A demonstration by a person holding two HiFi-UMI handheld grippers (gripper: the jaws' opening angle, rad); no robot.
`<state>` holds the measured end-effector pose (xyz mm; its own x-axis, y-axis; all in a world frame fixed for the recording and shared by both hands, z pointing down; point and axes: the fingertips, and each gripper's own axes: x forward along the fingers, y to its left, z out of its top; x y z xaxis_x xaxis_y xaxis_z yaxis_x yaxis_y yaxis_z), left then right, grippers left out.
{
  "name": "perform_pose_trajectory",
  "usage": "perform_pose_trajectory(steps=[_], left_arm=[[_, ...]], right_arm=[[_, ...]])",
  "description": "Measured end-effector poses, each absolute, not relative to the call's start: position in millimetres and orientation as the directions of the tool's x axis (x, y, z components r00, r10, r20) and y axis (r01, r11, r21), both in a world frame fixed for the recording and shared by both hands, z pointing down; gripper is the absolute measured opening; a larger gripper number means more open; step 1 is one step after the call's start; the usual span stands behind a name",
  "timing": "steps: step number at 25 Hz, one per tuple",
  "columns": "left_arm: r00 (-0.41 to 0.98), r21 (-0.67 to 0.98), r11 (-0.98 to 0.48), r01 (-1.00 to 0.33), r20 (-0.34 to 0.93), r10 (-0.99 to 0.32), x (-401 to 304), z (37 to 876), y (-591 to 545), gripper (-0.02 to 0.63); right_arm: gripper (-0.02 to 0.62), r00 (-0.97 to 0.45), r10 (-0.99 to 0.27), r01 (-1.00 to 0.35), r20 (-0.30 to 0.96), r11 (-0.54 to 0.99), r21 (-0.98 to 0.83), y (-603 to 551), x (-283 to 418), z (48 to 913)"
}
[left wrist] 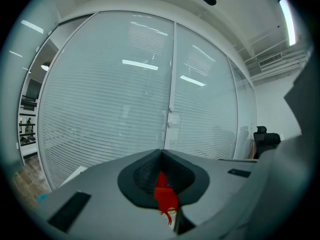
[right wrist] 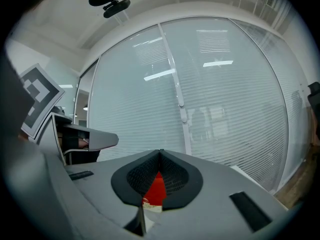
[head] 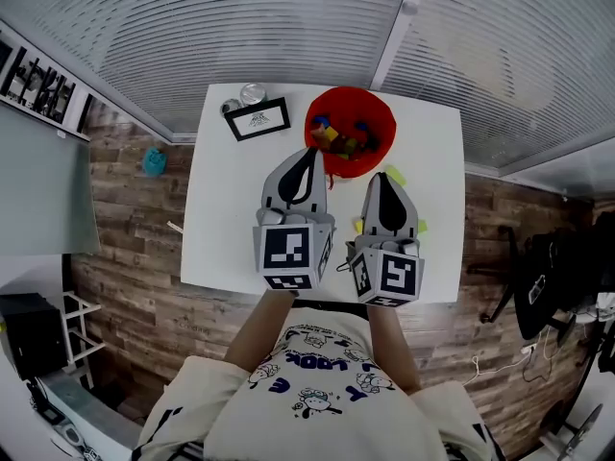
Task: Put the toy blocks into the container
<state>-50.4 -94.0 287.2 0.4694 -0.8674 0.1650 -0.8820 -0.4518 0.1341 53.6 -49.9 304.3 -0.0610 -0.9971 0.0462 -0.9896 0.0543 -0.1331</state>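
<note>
Counts: 2 grippers, 1 container, 1 table, 1 framed card, 1 silver can, 3 yellow-green bits, and a pile of blocks too jumbled to count. The left gripper (head: 309, 152) has its jaws together with nothing clamped; in the left gripper view (left wrist: 161, 151) the tips meet, and only the red of the container (left wrist: 165, 196) shows through the hollow behind the pads. The right gripper (head: 381, 176) is the same, with jaws closed and empty. In the right gripper view (right wrist: 160, 151) the tips touch, with the container (right wrist: 156, 190) red again in the gap. Each gripper carries one marker cube on the near side and both are held side by side over the white table (head: 231, 219), pointing at the container. The container (head: 380, 109) is a round red bowl near the table's far edge. The left gripper's tip is over its near rim and the right's is just short of it. The toy blocks (head: 341, 140) lie inside the bowl as small mixed pieces: yellow, blue, red and some green. The yellow-green bits (head: 395, 174) lie on the table around the right gripper; I can't tell whether they are blocks or tape. The framed card (head: 258, 118) sits left of the bowl, with the silver can (head: 253, 93) just behind it.
</note>
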Motion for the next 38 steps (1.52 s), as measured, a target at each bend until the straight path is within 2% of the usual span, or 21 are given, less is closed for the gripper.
perform_pose_trajectory(steps=[22, 38], left_arm=[[0.621, 0.141, -0.606, -0.783, 0.249, -0.744, -5.1, 324.0, -58.0, 0.030], [0.680, 0.168, -0.675, -0.719, 0.375, -0.630, 31.9, 381.3, -40.6, 0.030]], right_arm=[[0.031, 0.118, -0.986, -0.981, 0.117, -0.134, -0.138, -0.7, 92.8, 330.0], [0.031, 0.213, -0.951, -0.954, 0.223, -0.252, -0.160, 25.7, 124.8, 374.7]])
